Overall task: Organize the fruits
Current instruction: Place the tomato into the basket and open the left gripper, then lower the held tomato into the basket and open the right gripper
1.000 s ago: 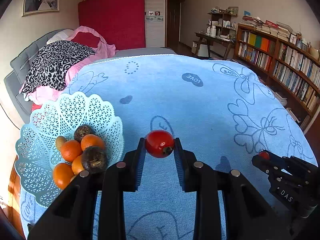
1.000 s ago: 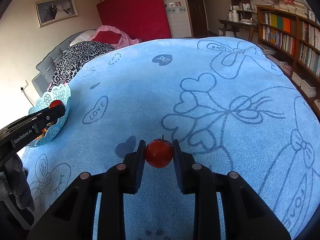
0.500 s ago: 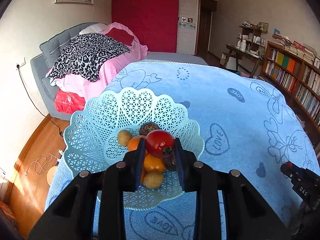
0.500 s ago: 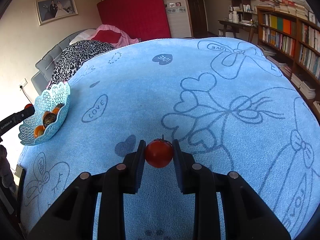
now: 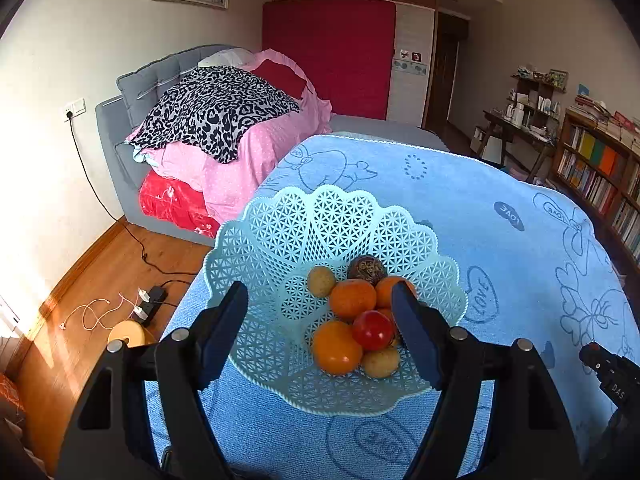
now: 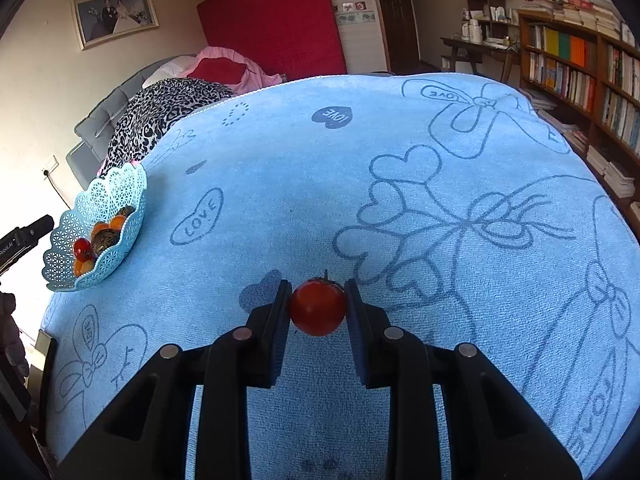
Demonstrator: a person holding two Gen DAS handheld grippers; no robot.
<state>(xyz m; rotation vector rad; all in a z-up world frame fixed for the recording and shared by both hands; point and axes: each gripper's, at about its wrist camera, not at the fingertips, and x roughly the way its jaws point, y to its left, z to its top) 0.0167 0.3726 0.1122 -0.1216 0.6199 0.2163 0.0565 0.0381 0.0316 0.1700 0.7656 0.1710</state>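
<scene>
A pale blue lattice basket [image 5: 280,248] stands on the blue towel near its left edge. It holds several oranges [image 5: 352,298], a dark round fruit [image 5: 366,268], small yellow fruits [image 5: 321,281] and a red fruit [image 5: 373,330] lying on top. My left gripper [image 5: 320,320] hovers over the basket, open, with nothing between its fingers. In the right wrist view my right gripper [image 6: 318,312] is shut on a red tomato [image 6: 318,312] just above the towel. The basket [image 6: 104,196] shows far to its left.
The blue towel [image 6: 400,168] with heart and bow drawings covers the whole surface. A sofa with pink and leopard-print bedding [image 5: 216,120] lies beyond the basket. Bookshelves [image 6: 580,68] line the right wall. Cables and a power strip [image 5: 148,300] lie on the wooden floor.
My left gripper swung left over the basket, opened and let the red fruit drop onto the pile. The right gripper stayed still, holding its tomato.
</scene>
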